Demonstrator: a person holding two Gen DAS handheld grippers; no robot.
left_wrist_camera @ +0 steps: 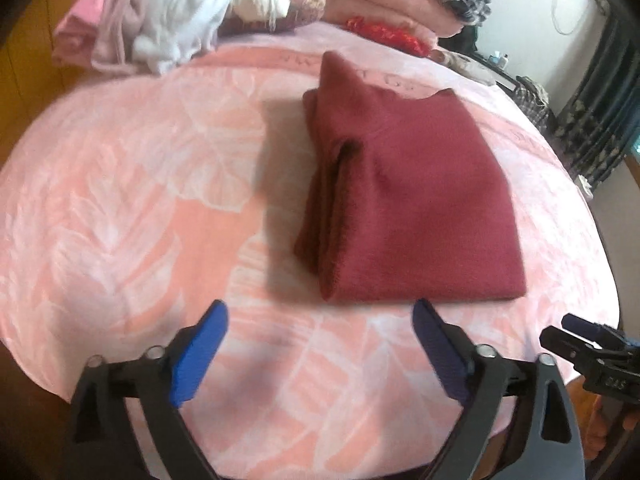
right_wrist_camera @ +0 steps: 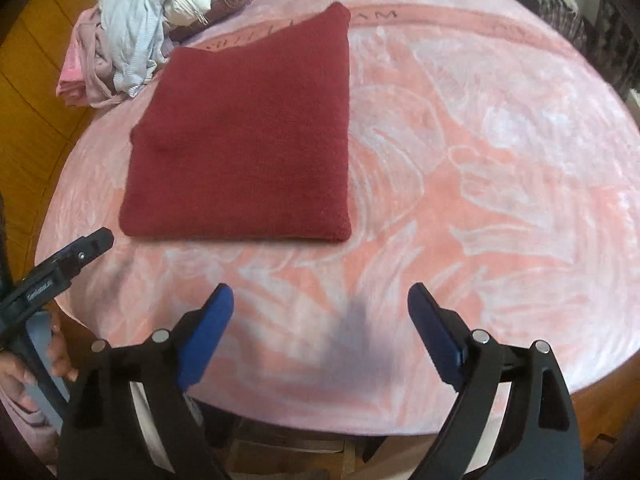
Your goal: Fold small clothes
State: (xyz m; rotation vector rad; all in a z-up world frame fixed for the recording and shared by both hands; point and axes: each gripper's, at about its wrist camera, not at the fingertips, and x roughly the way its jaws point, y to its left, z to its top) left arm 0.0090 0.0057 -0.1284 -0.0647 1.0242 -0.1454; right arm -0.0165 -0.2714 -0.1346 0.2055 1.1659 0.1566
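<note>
From my left wrist camera, my left gripper stands wide apart and holds nothing; only the pink blanket is between its blue fingers. The folded dark red garment lies flat just ahead of it, a little toward the right finger, not touching. Far ahead to the left is a heap of loose clothes. My right gripper shows at the right edge.

From my right wrist camera, my right gripper is also spread wide and empty. The red garment lies ahead and to the left of it, apart from the fingers. My left gripper is at the left edge, my hand under it.
</note>
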